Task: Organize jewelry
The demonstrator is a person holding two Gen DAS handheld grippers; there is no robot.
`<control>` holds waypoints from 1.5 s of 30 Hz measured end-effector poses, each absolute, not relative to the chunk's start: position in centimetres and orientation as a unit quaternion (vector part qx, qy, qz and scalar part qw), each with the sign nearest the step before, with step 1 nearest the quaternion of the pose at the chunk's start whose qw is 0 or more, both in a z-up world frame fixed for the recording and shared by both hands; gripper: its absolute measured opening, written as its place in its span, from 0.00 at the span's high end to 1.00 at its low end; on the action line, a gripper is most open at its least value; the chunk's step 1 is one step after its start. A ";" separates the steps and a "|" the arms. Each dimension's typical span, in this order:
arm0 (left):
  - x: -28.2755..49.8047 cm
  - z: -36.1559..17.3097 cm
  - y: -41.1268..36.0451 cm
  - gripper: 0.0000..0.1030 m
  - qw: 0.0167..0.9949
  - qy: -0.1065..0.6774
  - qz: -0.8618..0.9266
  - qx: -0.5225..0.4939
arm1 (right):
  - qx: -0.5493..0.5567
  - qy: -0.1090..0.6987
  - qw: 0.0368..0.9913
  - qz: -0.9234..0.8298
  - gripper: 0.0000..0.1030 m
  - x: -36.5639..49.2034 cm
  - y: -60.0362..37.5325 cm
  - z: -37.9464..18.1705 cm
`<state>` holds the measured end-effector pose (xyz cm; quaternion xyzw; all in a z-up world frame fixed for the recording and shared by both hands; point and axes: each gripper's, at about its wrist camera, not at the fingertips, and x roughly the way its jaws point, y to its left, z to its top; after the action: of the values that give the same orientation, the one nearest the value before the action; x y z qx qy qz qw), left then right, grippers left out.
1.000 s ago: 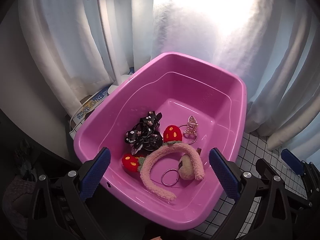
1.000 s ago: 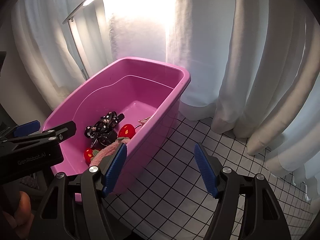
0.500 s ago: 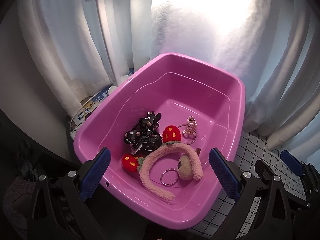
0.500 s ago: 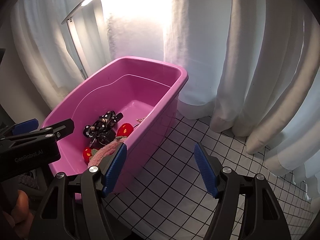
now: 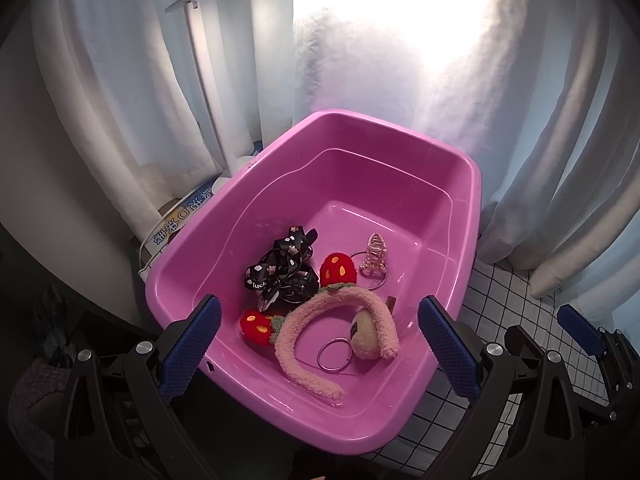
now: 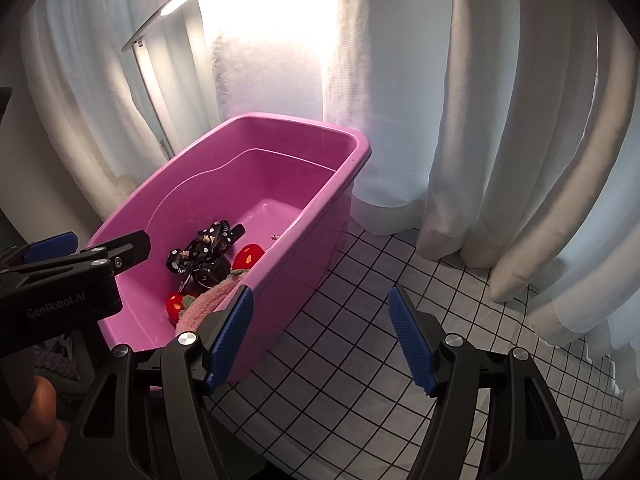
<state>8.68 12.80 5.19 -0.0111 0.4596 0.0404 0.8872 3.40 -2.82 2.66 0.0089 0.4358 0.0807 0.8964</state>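
Fingers of left gripper and right gripper spread wide, holding nothing. Headband, black ribbon, key rings, sparkly clip all inside pink tub. Table tiles bare; gathered or awaiting sorting, unclear.

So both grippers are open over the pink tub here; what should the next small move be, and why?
Probably lower the left gripper toward the pink headband. Its jaws stand wide open, holding nothing, already aimed into the tub, and the headband lies uppermost and nearest. The right gripper points at the tiled surface beside the tub.
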 end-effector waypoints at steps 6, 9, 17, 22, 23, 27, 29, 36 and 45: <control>8.4 5.0 11.1 0.06 0.887 0.461 0.024 0.001 | 0.019 0.436 0.897 0.066 0.35 2.1 -4.2 2.3; 8.0 5.0 9.8 0.06 0.888 0.460 0.010 0.009 | 0.026 0.435 0.898 0.055 0.35 1.3 -5.4 2.2; 6.8 5.0 5.7 0.06 0.888 0.457 -0.036 0.033 | 0.050 0.434 0.899 0.014 0.35 -1.6 -9.2 1.7; 5.9 4.6 3.4 0.06 0.886 0.458 -0.061 0.045 | 0.063 0.432 0.900 -0.012 0.35 -3.1 -11.4 1.6; 5.8 4.5 3.0 0.06 0.885 0.459 -0.065 0.048 | 0.064 0.432 0.899 -0.016 0.35 -3.4 -11.6 1.6; 5.3 4.1 1.7 0.06 0.882 0.462 -0.079 0.058 | 0.071 0.435 0.897 -0.031 0.35 -4.3 -12.8 1.2; 5.1 3.9 1.1 0.06 0.880 0.463 -0.087 0.061 | 0.074 0.436 0.896 -0.037 0.35 -4.7 -13.3 0.9; 4.2 3.3 -0.7 0.06 0.873 0.469 -0.111 0.076 | 0.083 0.438 0.893 -0.057 0.35 -6.2 -14.6 0.4; 2.8 1.9 -2.7 0.06 0.860 0.481 -0.142 0.096 | 0.095 0.441 0.889 -0.083 0.35 -8.1 -15.9 -0.3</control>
<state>2.76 -2.72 1.94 0.0959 0.4806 -0.1422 0.8600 -8.13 -15.91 -0.29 0.0950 0.4411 -0.0826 0.8886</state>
